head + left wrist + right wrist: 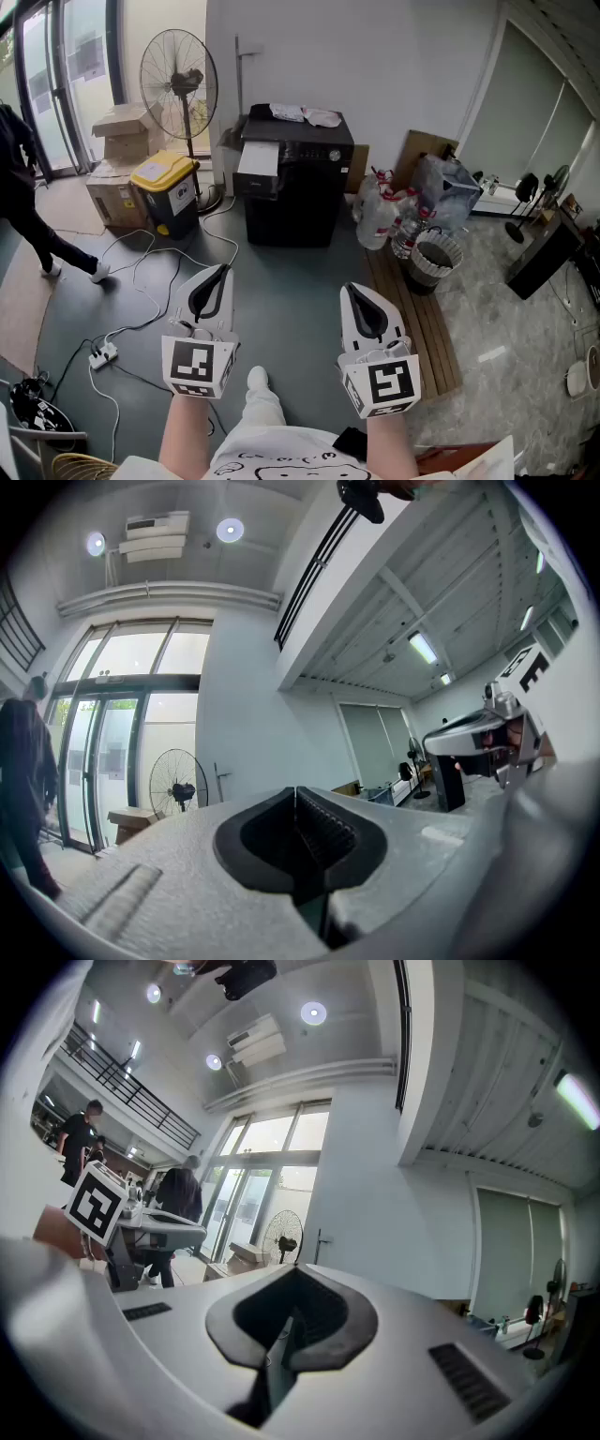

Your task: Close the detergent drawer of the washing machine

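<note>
Left tool [221,272] clenched, empty | right tool [352,289] clenched, empty | ribbed black pads [328,834]

Two pale grey hand-held tongs, with a white printed T-shirt below them.

The pale grey plastic left tongs [222,272] and the matching pale grey plastic right tongs [350,289] are smooth shells that taper to a point. Each is lined with a teardrop of black rubber, and the ribbed black pads [328,832] show in the left gripper view. The right shell has a dark slotted grille [469,1382]. Each carries a white marker cube with black squares, left [199,366] and right [382,384]. The person wears a white T-shirt with black doodle print [272,457], pale trousers [263,410] and a white shoe [257,378].
</note>
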The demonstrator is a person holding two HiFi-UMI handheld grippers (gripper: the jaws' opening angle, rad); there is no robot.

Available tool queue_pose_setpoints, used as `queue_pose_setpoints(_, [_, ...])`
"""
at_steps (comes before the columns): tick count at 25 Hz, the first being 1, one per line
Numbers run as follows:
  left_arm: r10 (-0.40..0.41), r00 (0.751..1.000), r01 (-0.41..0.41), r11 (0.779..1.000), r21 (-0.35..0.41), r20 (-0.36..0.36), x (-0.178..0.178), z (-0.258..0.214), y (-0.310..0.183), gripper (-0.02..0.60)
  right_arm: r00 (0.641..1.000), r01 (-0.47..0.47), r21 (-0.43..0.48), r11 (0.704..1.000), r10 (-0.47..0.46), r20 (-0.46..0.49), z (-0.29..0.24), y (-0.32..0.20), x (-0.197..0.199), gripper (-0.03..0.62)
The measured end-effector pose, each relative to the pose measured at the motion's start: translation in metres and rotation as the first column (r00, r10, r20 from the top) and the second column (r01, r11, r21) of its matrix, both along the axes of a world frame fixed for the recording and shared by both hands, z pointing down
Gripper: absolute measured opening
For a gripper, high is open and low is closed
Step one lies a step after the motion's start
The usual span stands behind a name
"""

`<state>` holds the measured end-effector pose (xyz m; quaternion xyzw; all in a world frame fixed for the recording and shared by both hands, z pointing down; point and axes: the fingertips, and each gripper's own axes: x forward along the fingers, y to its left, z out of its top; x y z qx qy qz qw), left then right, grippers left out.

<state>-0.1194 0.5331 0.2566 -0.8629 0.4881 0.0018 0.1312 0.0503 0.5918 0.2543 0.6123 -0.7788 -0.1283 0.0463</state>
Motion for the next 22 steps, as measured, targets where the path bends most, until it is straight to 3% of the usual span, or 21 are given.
queue_pose_setpoints(7, [0.012, 1.0, -0.013, 0.999, -0.035, -0.012, 0.007, 0.01, -0.031, 0.018, 1.0, -0.01, -0.029, 1.0, 0.011, 0.027, 0.007, -0.028, 0.01, -0.006])
queue_pose_setpoints(14, [0.057, 0.992, -0.066, 0.994, -0.083, -0.112, 0.017, 0.005, -0.102, 0.021, 0.999, 0.013, -0.004, 1.0, -0.013, 0.039, -0.005, -0.093, 0.02, -0.006])
queue_pose_setpoints(17, [0.085, 0.989, -0.098, 0.989, -0.11, -0.123, 0.025, 0.007, -0.139, 0.097, 1.0, 0.012, -0.021, 1.0, -0.011, 0.027, -0.003, -0.13, 0.024, -0.006])
queue_pose_setpoints(22, [0.109, 0.986, -0.127, 0.981, -0.149, -0.123, 0.033, 0.014, -0.2, 0.167, 1.0, 0.012, -0.056, 0.998, -0.01, 0.029, 0.002, -0.191, 0.027, -0.006])
